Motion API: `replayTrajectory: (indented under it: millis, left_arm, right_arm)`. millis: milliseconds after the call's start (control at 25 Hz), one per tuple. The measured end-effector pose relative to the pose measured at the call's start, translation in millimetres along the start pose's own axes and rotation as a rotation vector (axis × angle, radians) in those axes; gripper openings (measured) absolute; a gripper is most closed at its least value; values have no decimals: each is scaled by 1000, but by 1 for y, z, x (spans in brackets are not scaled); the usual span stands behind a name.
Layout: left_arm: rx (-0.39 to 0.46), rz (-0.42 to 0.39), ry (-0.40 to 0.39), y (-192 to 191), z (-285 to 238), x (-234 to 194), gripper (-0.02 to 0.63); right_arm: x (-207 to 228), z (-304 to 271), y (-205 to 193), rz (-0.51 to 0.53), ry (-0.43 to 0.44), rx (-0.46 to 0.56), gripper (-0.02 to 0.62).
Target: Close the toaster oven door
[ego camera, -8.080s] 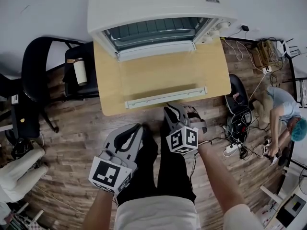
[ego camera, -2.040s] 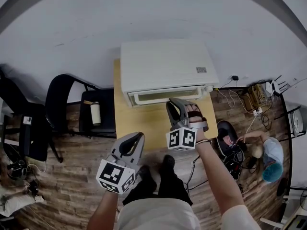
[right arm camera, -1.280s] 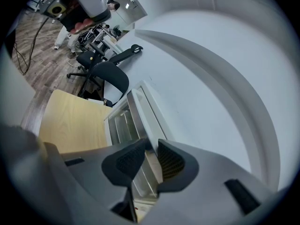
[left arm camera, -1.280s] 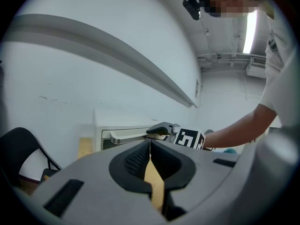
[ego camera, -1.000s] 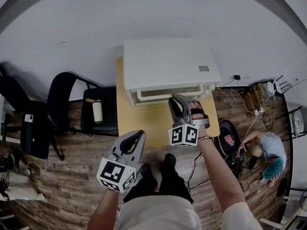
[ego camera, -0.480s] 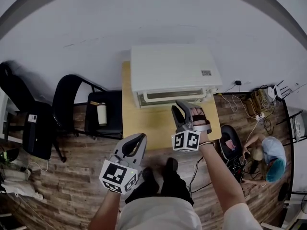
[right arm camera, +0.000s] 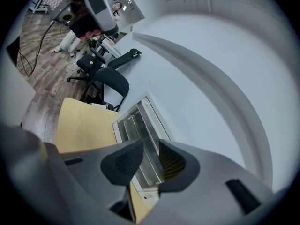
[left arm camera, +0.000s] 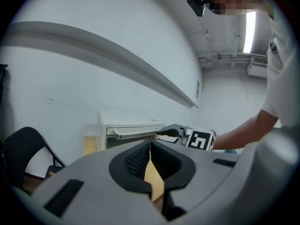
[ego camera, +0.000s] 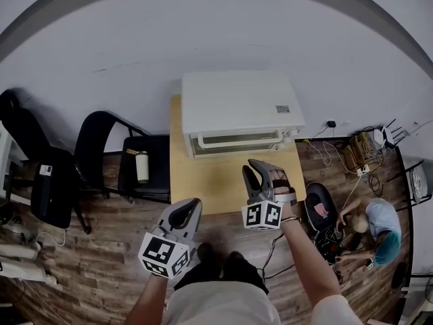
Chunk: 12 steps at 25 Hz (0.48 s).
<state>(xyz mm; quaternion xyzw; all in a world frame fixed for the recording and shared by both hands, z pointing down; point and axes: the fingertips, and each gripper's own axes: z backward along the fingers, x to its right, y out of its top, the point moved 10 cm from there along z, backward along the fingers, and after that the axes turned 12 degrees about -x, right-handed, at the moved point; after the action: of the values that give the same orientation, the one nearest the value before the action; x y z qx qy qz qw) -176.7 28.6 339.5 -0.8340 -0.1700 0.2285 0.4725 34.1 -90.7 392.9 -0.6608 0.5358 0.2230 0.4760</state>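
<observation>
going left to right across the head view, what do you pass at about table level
black office chair → bottle → toaster oven → crouching person

from my head, the label (ego camera: 282, 109) on top of the toaster oven (ego camera: 240, 107) is too small to read, and its knobs (ego camera: 292, 135) are only a pale blur. in the left gripper view my left gripper (left arm camera: 150, 144) hides the oven's lower front and most of the table (left arm camera: 89, 144). in the right gripper view my right gripper (right arm camera: 149, 157) covers part of the door (and of the control panel). the bottle (ego camera: 142, 166) on the chair (ego camera: 152, 185) is too small to tell its kind.
</observation>
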Motion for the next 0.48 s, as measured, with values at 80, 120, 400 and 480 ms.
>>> replayTrajectory:
  millis: [80, 120, 400, 480]
  left_arm:
    - [-3, 5, 1, -2, 0, 7, 11]
    - [-3, 8, 2, -2, -1, 11, 11]
    - [1, 19, 20, -3, -1, 45, 11]
    - [7, 20, 30, -3, 0, 56, 11]
  right_arm:
    - [-1, 10, -5, -9, 10, -2, 98]
    - [-1, 15, -7, -14, 14, -3, 90]
    - [2, 54, -21, -93, 40, 25, 80]
    - [5, 67, -24, -126, 41, 42, 75]
